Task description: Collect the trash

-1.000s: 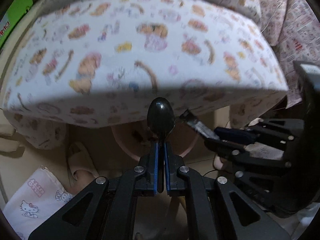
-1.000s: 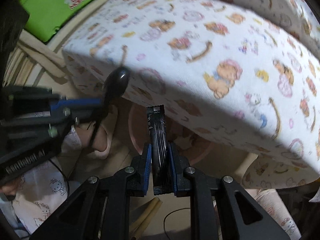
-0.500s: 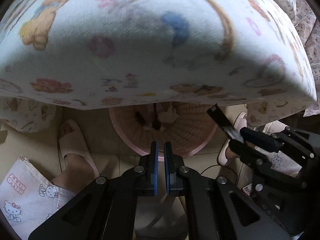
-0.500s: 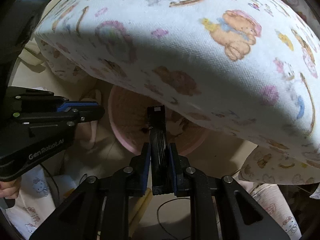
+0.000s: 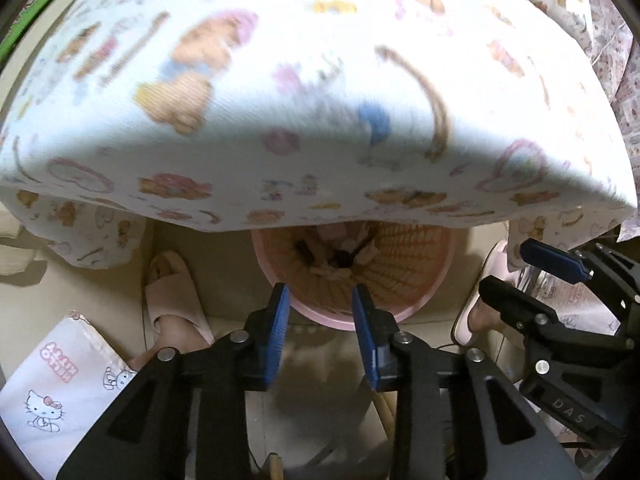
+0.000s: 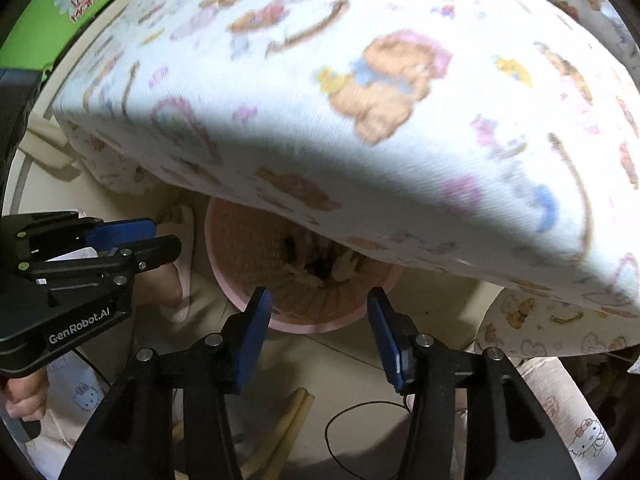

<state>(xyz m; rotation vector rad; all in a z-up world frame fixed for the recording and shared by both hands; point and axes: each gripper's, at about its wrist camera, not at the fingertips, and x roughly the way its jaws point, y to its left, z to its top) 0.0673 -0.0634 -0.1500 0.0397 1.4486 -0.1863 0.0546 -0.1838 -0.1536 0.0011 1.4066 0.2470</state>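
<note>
Both grippers, the left gripper (image 5: 318, 300) and the right gripper (image 6: 318, 308), hang over the pink basket (image 5: 404, 312), jaws just opened and empty, with the trash (image 6: 316, 268) lying inside the basket under the bed edge (image 5: 320, 208).

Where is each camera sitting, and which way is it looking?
Left wrist view: it sits on the left gripper and looks down at the pink basket on the floor; a foot in a slipper shows.
Right wrist view: it sits on the right gripper and looks down at the same basket; a hand holding the other gripper shows.
Both views share the basket, the patterned cloth over it, and open, empty jaws that have just been opening.
</note>
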